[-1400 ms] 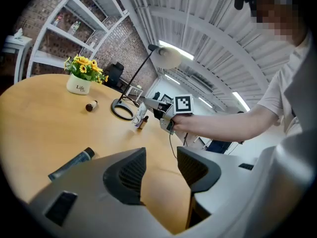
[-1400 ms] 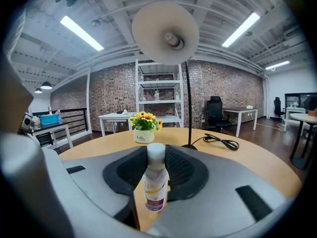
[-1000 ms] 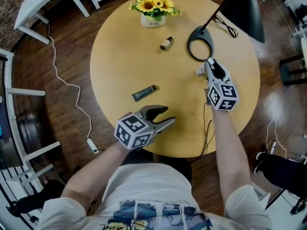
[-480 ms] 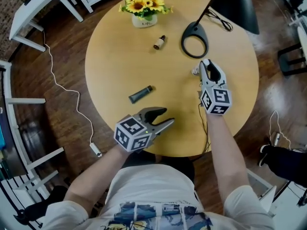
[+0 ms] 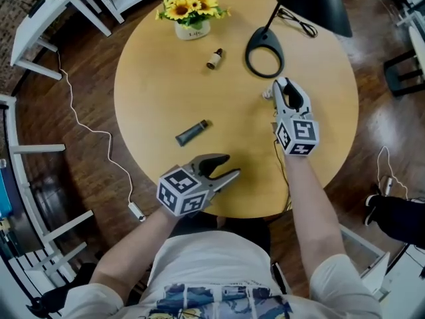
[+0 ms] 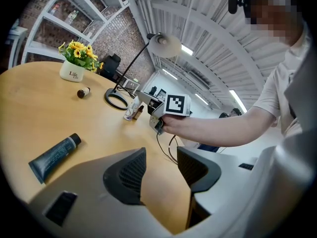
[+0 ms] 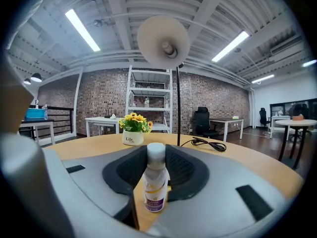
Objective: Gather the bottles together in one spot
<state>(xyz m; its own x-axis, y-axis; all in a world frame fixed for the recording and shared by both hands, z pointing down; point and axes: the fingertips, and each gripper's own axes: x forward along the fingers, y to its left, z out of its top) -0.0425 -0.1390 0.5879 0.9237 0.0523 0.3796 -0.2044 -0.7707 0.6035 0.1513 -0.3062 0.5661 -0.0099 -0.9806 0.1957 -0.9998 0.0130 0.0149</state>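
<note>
Tabletop [image 5: 153,92], round and wooden, seen from above, with the bottles spread well apart and none gathered yet.

At the near left edge, the left gripper [image 5: 229,165] hovers with its jaws spread wide and nothing between them. Just beyond it, a dark tube [image 5: 192,132] lies flat on its side. Farther back, near a pot of yellow flowers [image 5: 188,13], a small brown bottle [image 5: 213,59] also lies on its side. To its right sits the ring-shaped lamp base [image 5: 264,48].

Right of centre, the right gripper [image 5: 283,86] is clenched on a white bottle [image 7: 155,180]. The bottle stands upright on the table between the pads, close to the lamp base.

The main risk is probably the white bottle. It looks tall, narrow and smooth, so a light pinch could let it slip or swing when lifted. It could also topple if it is set down tilted.

The two items lying down look round. A jaw that nudges one instead of straddling it could send it rolling, and the tube lies nearest the front edge.

The lamp base is close enough that a wide sweep of the right gripper could strike it.
</note>
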